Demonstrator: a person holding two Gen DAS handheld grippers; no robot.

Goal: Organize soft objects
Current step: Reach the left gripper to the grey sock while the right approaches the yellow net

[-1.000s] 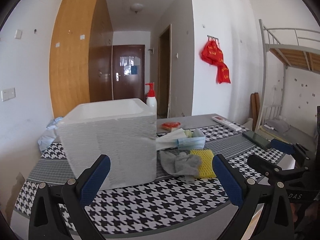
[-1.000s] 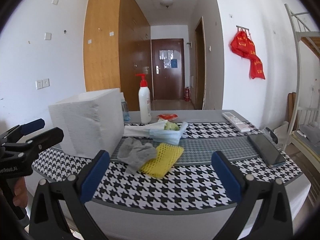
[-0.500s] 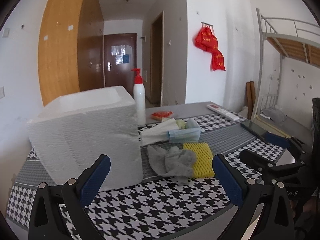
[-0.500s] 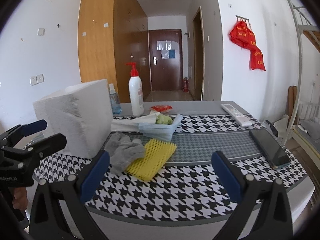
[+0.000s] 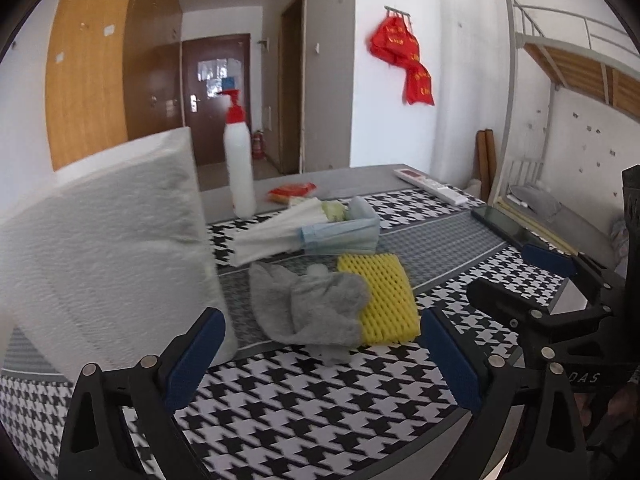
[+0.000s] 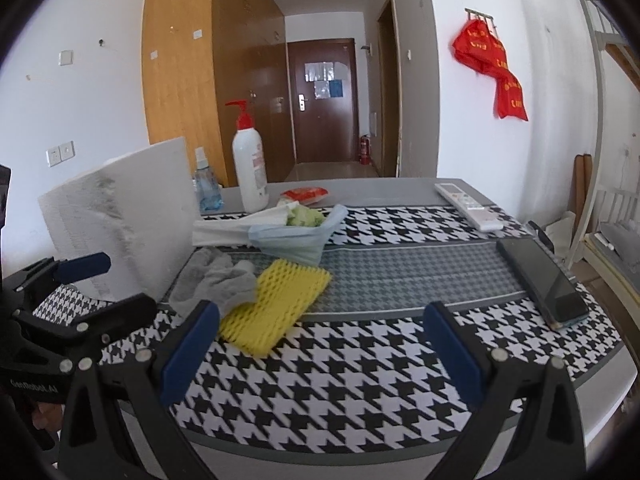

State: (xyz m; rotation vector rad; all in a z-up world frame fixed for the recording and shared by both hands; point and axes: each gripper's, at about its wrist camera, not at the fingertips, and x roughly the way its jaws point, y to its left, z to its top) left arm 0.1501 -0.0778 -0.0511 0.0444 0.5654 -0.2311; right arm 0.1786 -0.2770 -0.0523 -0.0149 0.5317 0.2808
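Both the left tongs (image 5: 320,350) and the right tongs (image 6: 320,348) are held wide open above the near edge of the desk (image 6: 400,280), and nothing is gripped. A grey sock (image 5: 312,308) is laid partly over a yellow foam net (image 6: 276,304) near the desk's middle, beside a white foam box (image 5: 104,240) at the left edge.

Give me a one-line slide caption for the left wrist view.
Open left gripper faces a gray sock overlapping a yellow foam net, beside a white foam box.
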